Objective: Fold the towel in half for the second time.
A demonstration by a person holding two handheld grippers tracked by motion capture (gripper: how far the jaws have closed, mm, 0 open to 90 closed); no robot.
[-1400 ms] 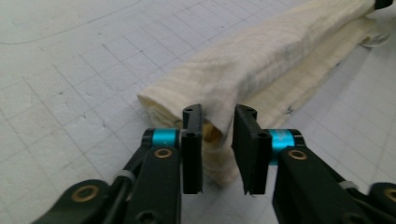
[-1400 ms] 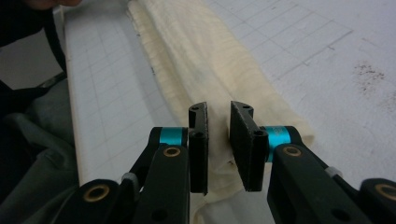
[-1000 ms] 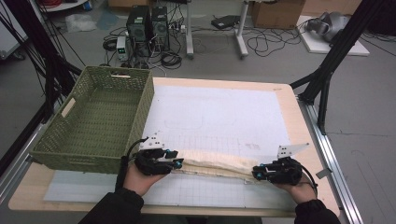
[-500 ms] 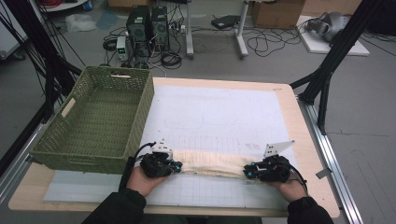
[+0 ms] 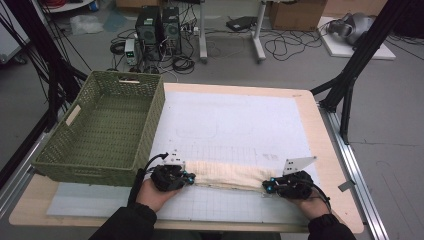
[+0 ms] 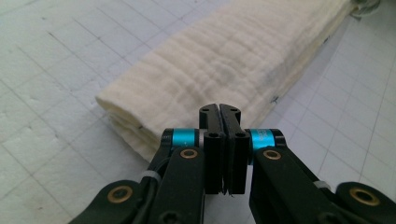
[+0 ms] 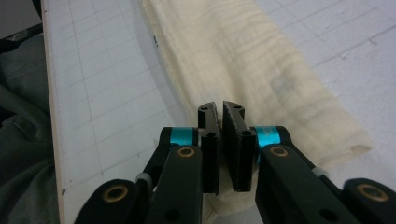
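A folded cream cloth (image 5: pixel 227 175) lies as a long strip across the white gridded mat (image 5: pixel 230 120), near the front edge. My left gripper (image 5: pixel 189 178) is at its left end. In the left gripper view its jaws (image 6: pixel 220 108) have just been closing and now press together over the near edge of the cloth (image 6: pixel 224 60). My right gripper (image 5: pixel 267 186) is at the right end. Its jaws (image 7: pixel 221 106) have also just been closing, and now pinch the cloth (image 7: pixel 261 70), which runs on beneath them.
A green woven basket (image 5: pixel 155 120) stands on the left of the table, its near corner close to my left hand. The table's front edge (image 5: pixel 225 225) runs just below both hands. A dark sleeve (image 7: pixel 23 140) lies beside the mat's edge.
Both pairs of jaws have closed at the cloth's ends. My right hand has shifted a little leftward along the cloth. The left hand has stayed about where it was.
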